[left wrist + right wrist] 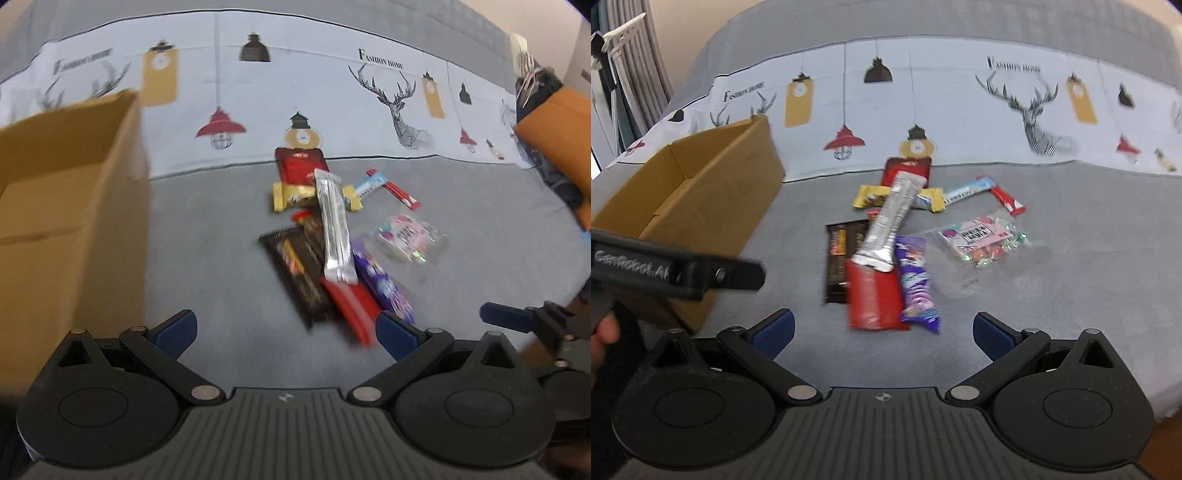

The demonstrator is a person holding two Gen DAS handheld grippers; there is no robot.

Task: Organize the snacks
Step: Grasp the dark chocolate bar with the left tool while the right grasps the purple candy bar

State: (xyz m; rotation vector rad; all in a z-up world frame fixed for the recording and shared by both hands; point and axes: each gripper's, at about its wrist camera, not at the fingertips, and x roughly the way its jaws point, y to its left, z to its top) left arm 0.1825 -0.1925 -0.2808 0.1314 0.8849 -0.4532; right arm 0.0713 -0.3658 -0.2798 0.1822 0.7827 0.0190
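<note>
Left gripper (286,334): held low over the grey bed cover (221,229), jaws spread wide, nothing between them; blue pads (177,328) flank the near end of the snack pile. Its black body also shows at the left edge of the right wrist view, with part of a hand (604,332) behind it.

Right gripper (882,332): level with the left, jaws equally wide, empty, pointed at the same pile.

Cardboard box (690,192): one, open-topped, on the cover towards its left edge.

Snacks, one loose heap mid-cover, just short of the printed white band (960,110):
- silver bar (886,225), one, lying across the others
- red packs: two large (875,295) (908,170), one small stick (1006,199)
- dark brown wrapper (837,258), one
- purple pack (916,284), one
- yellow-ended bar (866,195), one
- blue-white stick (967,190), one
- clear candy bag (982,240), one, slightly apart to the right
</note>
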